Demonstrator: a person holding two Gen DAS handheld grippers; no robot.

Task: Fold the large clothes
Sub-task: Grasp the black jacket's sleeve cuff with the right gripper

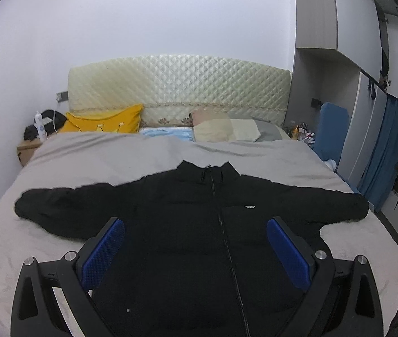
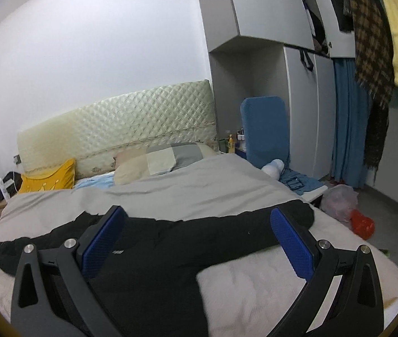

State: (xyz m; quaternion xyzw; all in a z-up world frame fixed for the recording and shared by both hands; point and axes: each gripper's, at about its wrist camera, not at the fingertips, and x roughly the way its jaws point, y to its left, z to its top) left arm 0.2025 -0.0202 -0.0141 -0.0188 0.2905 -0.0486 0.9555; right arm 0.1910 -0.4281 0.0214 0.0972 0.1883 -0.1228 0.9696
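The black jacket (image 1: 193,224) lies flat, front up, on the grey bed (image 1: 100,154), zipped, with both sleeves spread wide and its collar toward the headboard (image 1: 179,84). The left gripper (image 1: 196,233) hovers above its chest, jaws wide apart and empty; the right gripper (image 2: 197,224) hangs likewise over one sleeve.

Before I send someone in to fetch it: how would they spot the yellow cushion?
Find the bed's quilted cream headboard. At its left end, beside the wooden nightstand, leans the yellow cushion. It alone is bright yellow; the neighbouring pillow is beige and grey patchwork.
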